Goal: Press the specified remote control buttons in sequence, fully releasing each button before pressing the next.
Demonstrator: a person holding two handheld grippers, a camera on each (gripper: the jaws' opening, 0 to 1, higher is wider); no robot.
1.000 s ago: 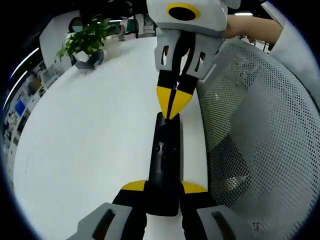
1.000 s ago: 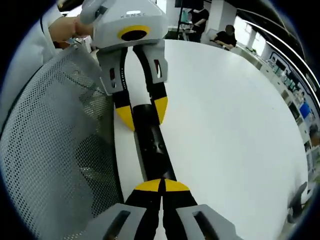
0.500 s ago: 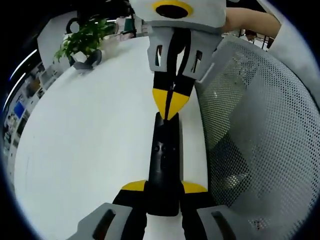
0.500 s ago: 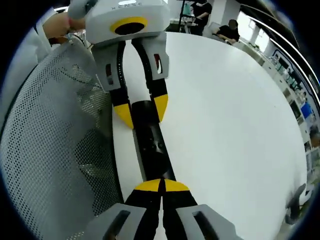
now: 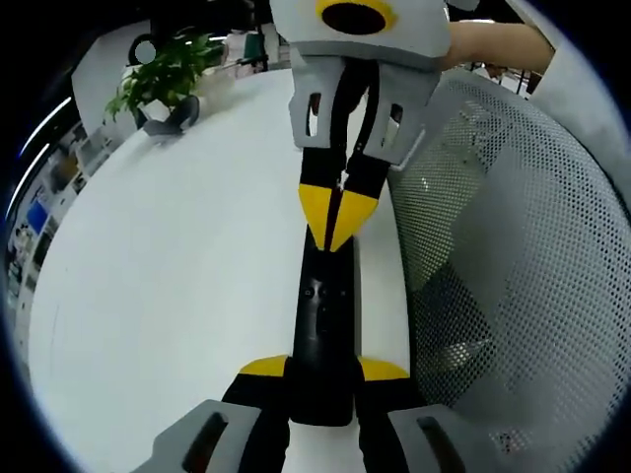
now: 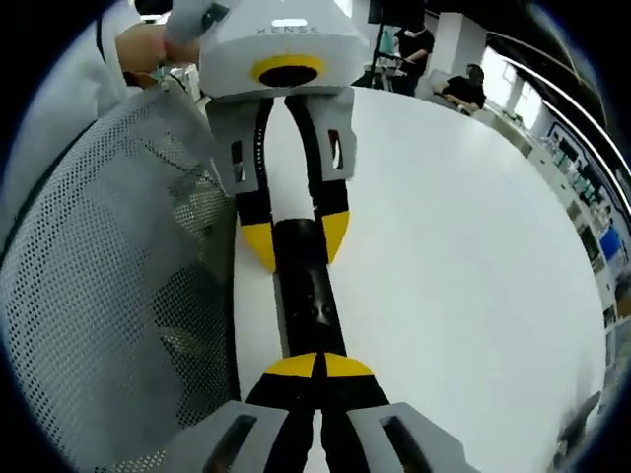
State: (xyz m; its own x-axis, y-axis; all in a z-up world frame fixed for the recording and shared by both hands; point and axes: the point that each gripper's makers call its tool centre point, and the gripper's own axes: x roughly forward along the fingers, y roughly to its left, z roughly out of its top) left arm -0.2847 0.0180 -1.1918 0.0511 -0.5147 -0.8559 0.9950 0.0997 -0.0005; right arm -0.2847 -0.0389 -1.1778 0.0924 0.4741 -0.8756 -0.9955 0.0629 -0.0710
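Both grippers meet at the black remote (image 5: 325, 330), which lies along the edge of the white table (image 5: 177, 286). Left gripper (image 5: 323, 370): its yellow-tipped jaws sit one on each side of the remote's near end, pinching it across its width; in the right gripper view this same gripper (image 6: 294, 241) comes in from the top, its tips straddling the far end of the remote (image 6: 308, 301). Right gripper (image 6: 318, 366): its jaws are pressed together, tip to tip, with the joined tips resting on the remote's upper face. In the left gripper view it (image 5: 336, 219) reaches down from the top with its yellow tips touching each other and set on the far part of the remote.

Going by size, the white table takes up most of both views. Beside it stands a grey mesh chair back (image 5: 513, 256), just next to the table edge where the remote lies. A potted plant (image 5: 163, 84) stands on the far side of the table, well apart from the remote. A person's hand (image 5: 493, 44) shows behind the right gripper's body.
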